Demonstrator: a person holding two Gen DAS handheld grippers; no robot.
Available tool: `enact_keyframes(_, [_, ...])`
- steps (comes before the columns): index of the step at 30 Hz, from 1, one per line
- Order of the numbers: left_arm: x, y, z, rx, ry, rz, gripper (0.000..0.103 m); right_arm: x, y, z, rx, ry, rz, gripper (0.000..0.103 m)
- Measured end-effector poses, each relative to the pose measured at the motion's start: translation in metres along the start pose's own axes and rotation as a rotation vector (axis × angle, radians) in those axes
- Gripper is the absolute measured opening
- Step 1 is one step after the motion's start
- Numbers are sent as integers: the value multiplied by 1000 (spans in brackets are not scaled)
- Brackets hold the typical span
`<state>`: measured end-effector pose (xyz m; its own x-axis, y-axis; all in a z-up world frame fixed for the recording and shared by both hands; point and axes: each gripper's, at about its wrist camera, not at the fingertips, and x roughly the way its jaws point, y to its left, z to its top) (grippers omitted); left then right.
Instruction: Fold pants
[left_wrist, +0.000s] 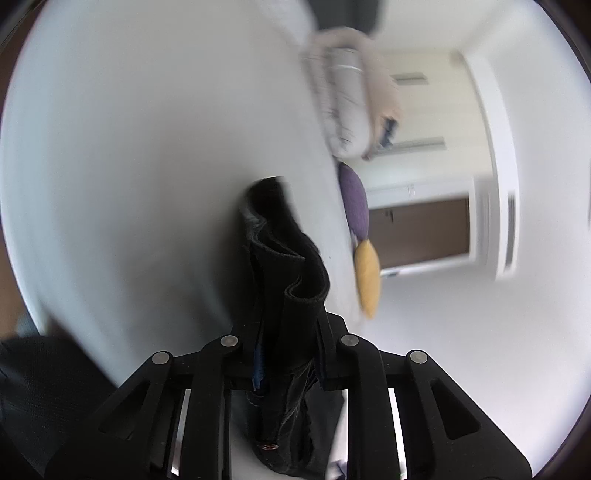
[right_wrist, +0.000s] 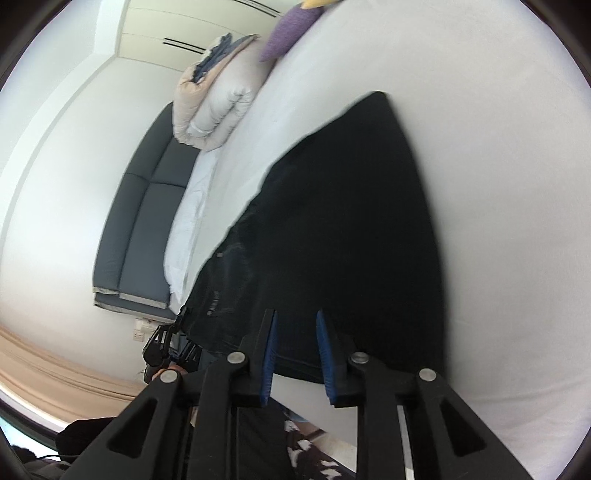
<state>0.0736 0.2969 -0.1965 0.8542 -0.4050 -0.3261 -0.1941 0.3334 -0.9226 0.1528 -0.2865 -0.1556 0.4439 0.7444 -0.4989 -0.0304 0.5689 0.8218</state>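
I am working in a home bedroom: a white-sheeted bed (right_wrist: 480, 110), a rolled duvet (right_wrist: 218, 107), purple (right_wrist: 288, 33) and yellow cushions (left_wrist: 367, 277), a grey padded headboard (right_wrist: 144, 221), pale built-in wardrobe doors (left_wrist: 424, 110).

Left tool (left_wrist: 288, 332) clamped, right tool (right_wrist: 295, 354) parted

Black pants (right_wrist: 343, 221), white bed (right_wrist: 498, 184), purple cushion (right_wrist: 288, 31), yellow cushion (left_wrist: 367, 277), dark grey headboard (right_wrist: 144, 221), beige-and-white folded duvet (right_wrist: 218, 103), black fingers (right_wrist: 258, 347) with blue pads (right_wrist: 325, 354), brown door (left_wrist: 421, 232)
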Motion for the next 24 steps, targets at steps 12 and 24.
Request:
enact_keyframes(12, [21,-112,-46,455,26,69,18,165,74,57,-82,258,52,24])
enact_keyframes(24, [70,-195,-116,782,102,109,18,194,42,49,-80,248,-20,0])
